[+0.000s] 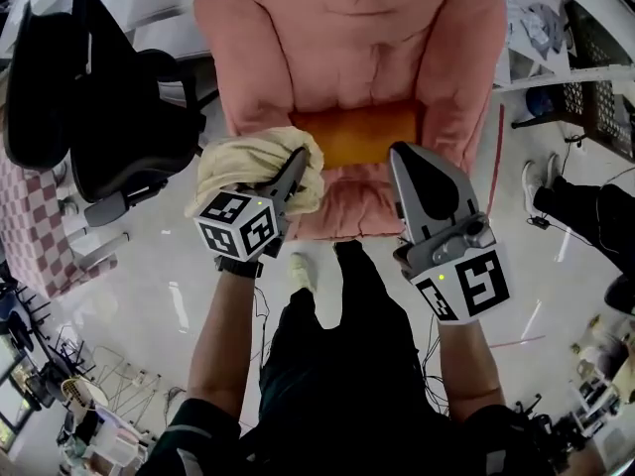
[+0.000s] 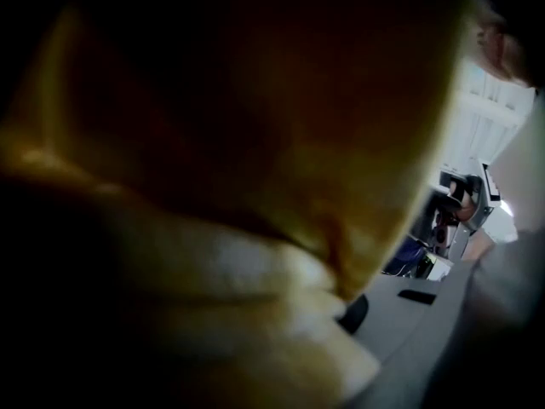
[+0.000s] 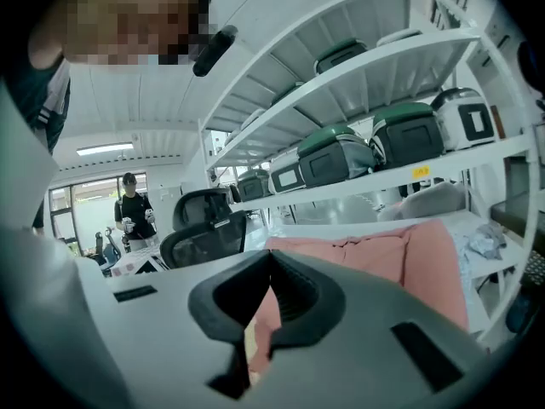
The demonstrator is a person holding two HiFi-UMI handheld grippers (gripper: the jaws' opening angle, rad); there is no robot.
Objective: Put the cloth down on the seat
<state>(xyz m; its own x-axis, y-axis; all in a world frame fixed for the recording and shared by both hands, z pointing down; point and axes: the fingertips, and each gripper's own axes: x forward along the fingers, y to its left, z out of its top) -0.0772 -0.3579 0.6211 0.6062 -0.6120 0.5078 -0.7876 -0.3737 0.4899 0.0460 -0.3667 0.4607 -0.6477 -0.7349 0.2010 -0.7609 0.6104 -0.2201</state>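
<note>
Cloth (image 2: pixel 255 254) — bunched in left hand-held gripper (image 1: pixel 295 172).

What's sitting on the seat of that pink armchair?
An orange cushion lies on the seat of the pink armchair. The yellowish cloth, clamped in the left gripper, blocks the view of the seat's near corner on that side, so anything there is hidden.

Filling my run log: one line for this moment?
left gripper shut on cloth | right gripper shut, empty | cloth not yet on seat

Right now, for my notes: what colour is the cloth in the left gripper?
Pale cream-yellow; the cloth shows best in the head view.
</note>
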